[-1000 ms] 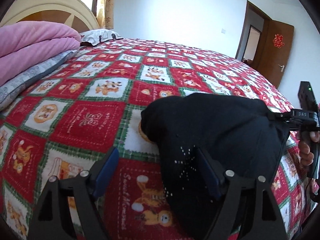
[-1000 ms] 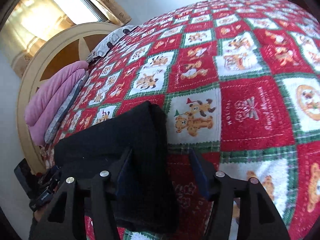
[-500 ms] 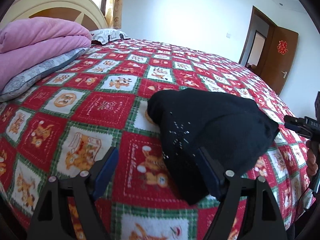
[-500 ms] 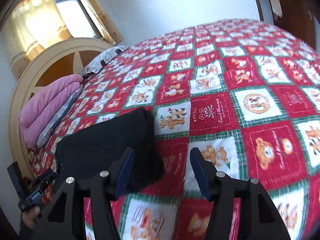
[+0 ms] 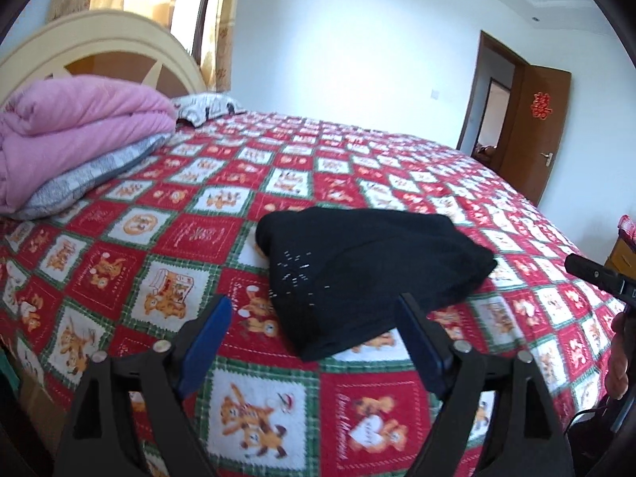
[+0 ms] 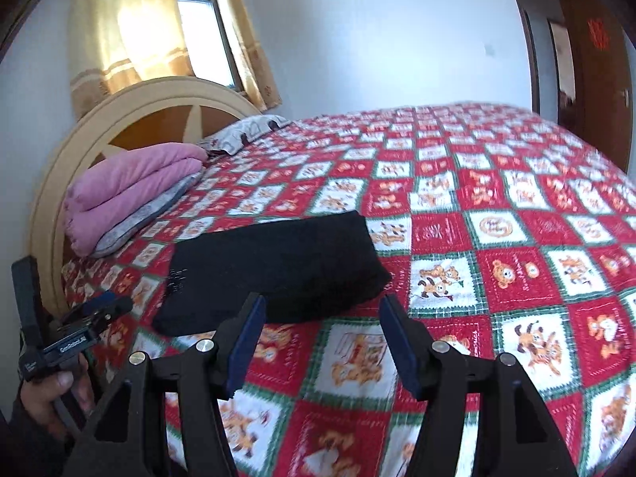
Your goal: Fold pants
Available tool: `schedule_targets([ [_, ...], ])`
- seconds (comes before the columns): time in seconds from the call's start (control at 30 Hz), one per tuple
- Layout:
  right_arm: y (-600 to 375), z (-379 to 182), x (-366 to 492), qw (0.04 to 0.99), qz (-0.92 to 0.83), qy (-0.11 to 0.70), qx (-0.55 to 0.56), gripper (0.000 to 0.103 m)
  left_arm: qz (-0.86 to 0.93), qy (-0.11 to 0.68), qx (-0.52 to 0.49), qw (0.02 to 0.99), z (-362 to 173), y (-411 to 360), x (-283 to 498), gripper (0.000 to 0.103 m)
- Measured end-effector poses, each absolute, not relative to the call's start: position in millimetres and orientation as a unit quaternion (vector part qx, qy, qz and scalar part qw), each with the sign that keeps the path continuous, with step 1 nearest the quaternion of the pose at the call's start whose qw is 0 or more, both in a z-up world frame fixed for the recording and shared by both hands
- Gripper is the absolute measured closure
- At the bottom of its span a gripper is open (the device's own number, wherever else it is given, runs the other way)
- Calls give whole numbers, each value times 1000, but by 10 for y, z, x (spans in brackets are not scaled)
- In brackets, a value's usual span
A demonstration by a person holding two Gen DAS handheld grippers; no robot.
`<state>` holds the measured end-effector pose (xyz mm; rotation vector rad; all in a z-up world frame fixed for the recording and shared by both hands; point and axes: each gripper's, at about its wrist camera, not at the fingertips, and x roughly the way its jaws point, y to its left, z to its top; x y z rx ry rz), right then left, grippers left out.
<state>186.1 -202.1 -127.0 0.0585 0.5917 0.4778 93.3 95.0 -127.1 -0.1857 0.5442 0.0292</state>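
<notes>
The black pants (image 5: 369, 274) lie folded into a compact bundle on the red patterned bed quilt (image 5: 190, 234), near its front edge. They also show in the right wrist view (image 6: 278, 266). My left gripper (image 5: 314, 334) is open and empty, held back from the bundle's near edge. My right gripper (image 6: 322, 334) is open and empty, just short of the bundle's near side. The other gripper shows at the edge of each view: the right one in the left wrist view (image 5: 596, 278), the left one in the right wrist view (image 6: 75, 334).
A folded pink duvet on a grey pillow (image 5: 71, 135) lies at the head of the bed by the cream headboard (image 6: 131, 115). A patterned pillow (image 5: 206, 105) sits behind it. A brown door (image 5: 532, 127) stands open at the far right.
Both grippers have pulled back and up from the folded pants, which now lie farther away. The pants stay put on the quilt.
</notes>
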Motion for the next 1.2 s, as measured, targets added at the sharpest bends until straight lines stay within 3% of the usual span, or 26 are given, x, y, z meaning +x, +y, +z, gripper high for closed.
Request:
schedule_targets([
  [0.27,-1970,-1057,1346,946,219,240,-14,35,14,232,-88,969,-974,828,652,6],
  [0.97,-1971,-626,936,957,224,183,-36,34,12,201,-79,976,-751,683,401,3],
  [1.2,-1949,-612,877,957,224,177,-48,28,13,193,-69,979,-712,639,345,1],
])
